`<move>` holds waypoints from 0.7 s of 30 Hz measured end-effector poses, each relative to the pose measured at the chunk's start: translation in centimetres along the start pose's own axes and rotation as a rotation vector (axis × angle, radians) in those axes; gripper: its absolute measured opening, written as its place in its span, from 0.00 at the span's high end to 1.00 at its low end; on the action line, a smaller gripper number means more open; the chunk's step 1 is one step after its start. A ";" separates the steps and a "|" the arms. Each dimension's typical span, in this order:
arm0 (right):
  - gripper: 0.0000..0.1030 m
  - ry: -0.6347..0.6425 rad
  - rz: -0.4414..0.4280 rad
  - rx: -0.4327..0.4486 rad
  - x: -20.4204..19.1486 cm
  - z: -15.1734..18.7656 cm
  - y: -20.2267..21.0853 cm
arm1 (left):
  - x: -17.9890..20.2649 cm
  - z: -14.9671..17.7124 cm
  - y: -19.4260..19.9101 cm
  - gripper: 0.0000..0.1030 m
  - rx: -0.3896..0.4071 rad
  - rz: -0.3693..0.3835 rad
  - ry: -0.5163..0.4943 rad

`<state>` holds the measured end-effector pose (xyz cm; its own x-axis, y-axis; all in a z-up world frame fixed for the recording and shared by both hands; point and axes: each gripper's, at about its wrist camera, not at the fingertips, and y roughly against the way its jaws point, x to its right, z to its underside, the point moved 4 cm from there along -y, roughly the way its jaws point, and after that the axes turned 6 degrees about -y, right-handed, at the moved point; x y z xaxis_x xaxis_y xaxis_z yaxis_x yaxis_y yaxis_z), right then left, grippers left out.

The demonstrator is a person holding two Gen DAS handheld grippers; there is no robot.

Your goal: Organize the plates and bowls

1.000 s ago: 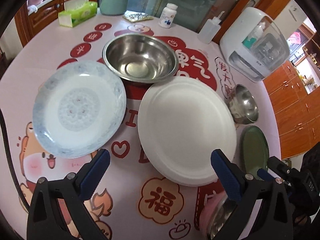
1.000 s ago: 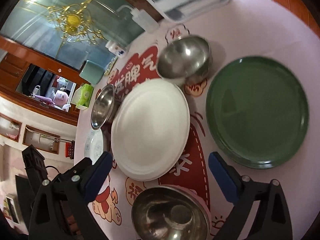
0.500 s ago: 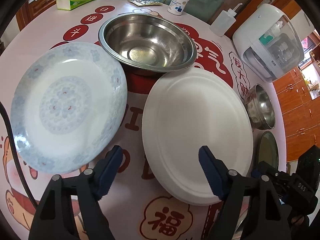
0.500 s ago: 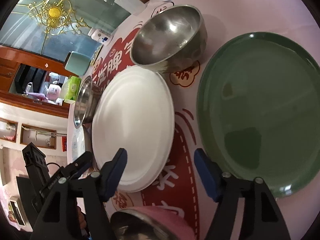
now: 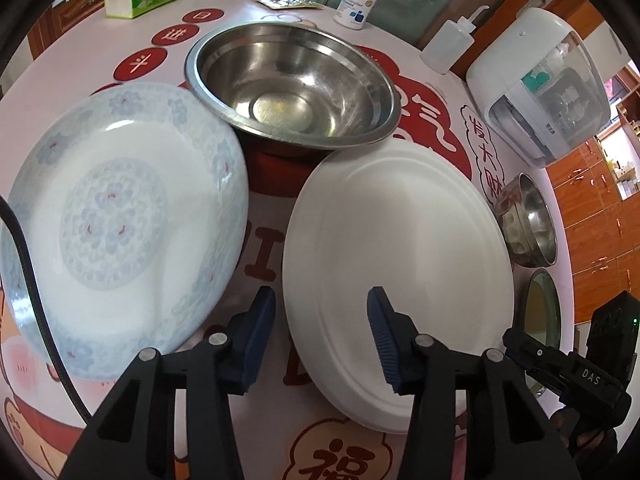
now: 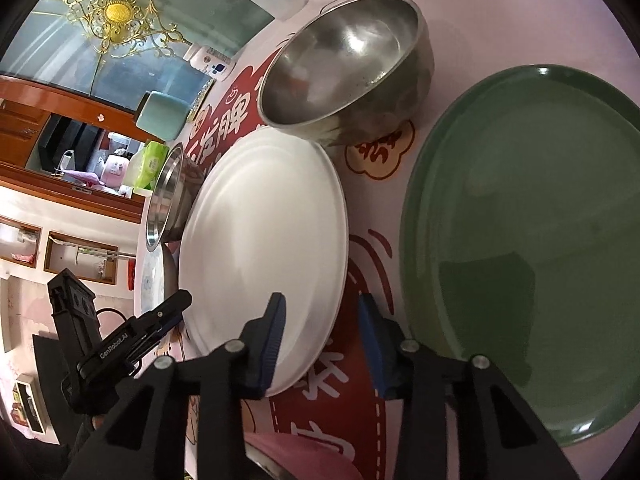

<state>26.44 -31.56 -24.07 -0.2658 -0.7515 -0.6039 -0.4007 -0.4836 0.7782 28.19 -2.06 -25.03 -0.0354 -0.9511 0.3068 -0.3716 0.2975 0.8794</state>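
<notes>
Two grippers sit low over the round table, whose pale pink cloth carries red cartoon prints and Chinese characters. My left gripper has its ribbed blue pads parted to a middling gap, gripping nothing; the near edge of the white plate lies between them. That plate is matte, smooth and round, with a faint raised ring near its rim. Just to its left rests a glossy porcelain plate patterned with pale blue flowers and small red flecks. Behind both stands a wide, shallow steel bowl, brushed and reflective.

My right gripper is likewise open at a middling gap and empty, with its left pad over the white plate's rim and its right pad over red print on the cloth. To its right lies a large, glossy dark green plate; beyond sits a deep, rounded small steel bowl.

Readable writing: "GenRobot.AI" on the other gripper's black body (seen from the right wrist) and "DAS" on the one seen from the left wrist. A white pill bottle has a blue label too small to read.
</notes>
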 end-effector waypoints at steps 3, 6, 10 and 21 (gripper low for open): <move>0.76 0.003 -0.002 0.011 0.2 -0.1 0.0 | 0.2 -0.2 -0.2 0.59 0.007 -0.002 -0.016; 0.79 0.015 0.000 0.017 0.2 -0.3 -0.1 | 0.1 -0.4 -0.5 0.59 0.003 -0.007 -0.011; 0.82 0.032 0.002 0.013 -0.1 -0.4 -0.2 | 0.1 -0.5 -0.9 0.60 -0.004 -0.021 -0.007; 0.83 0.047 0.006 0.006 -0.3 -0.4 -0.4 | -0.1 -0.8 -1.2 0.76 0.003 -0.064 -0.009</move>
<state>27.05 -31.31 -24.12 -0.2268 -0.7746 -0.5903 -0.4049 -0.4763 0.7805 29.33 -2.25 -25.83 -0.0198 -0.9688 0.2471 -0.3765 0.2362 0.8958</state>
